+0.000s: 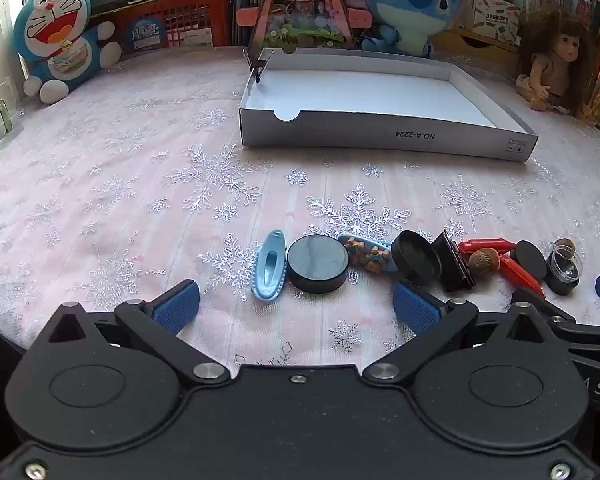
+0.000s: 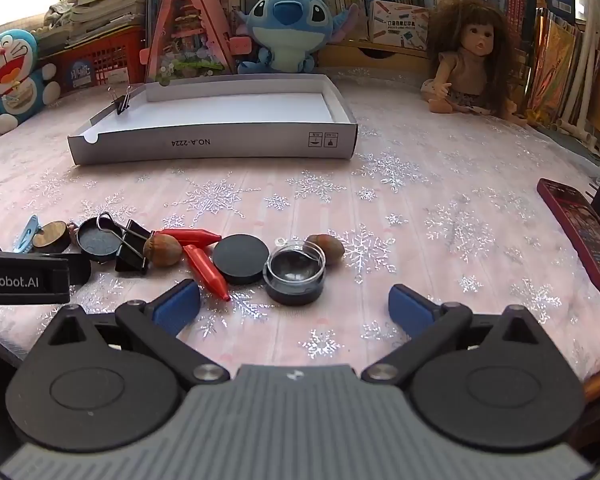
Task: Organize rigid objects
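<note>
A row of small objects lies on the pink snowflake cloth. In the left wrist view: a blue clip [image 1: 269,270], a black puck [image 1: 318,264], a bear hair clip [image 1: 368,255], a black lid [image 1: 416,258], a binder clip [image 1: 454,264]. My left gripper [image 1: 296,306] is open, just short of the puck. In the right wrist view: two red crayons [image 2: 204,270], a black disc [image 2: 241,258], a clear-lidded jar [image 2: 295,270], two nuts [image 2: 162,250]. My right gripper [image 2: 294,306] is open, just before the jar. The white box [image 1: 380,134] [image 2: 220,144] stands empty behind.
Plush toys [image 2: 288,28], a doll [image 2: 470,64], books and a red basket line the back. A binder clip [image 2: 120,100] grips the box's left wall. A red phone [image 2: 580,228] lies at the right. The left gripper's body [image 2: 24,276] shows at the left edge.
</note>
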A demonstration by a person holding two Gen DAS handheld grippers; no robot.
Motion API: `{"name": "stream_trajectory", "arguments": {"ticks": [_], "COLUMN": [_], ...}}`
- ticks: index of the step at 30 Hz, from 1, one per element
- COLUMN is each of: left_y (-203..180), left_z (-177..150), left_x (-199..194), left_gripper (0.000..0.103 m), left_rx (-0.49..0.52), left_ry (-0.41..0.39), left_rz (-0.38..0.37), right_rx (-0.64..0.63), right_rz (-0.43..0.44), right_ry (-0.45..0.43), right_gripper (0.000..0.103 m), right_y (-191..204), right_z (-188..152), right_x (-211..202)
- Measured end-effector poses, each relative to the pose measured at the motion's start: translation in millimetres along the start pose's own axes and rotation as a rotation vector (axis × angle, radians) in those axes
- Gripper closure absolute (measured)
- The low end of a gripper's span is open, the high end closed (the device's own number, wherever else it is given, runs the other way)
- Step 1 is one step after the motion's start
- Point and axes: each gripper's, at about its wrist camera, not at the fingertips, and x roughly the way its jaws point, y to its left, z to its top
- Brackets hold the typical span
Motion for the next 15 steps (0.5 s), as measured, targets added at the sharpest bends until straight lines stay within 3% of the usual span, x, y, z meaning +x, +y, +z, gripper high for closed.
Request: {"name": "stream_trajectory", "arguments": {"ticks": [15], "left_y": [2], "left_z": [1], "left_x": [0], "left_gripper": [0.000], "left_rx": [0.005], "left_ry": [0.007], "left_rz": [0.002], "right_rx": [0.010], "right_rz": [0.007], "right_ry": [0.013], "right_gripper": [0.000], "right_y": [3], "right_z": [3], "right_x": [1]}}
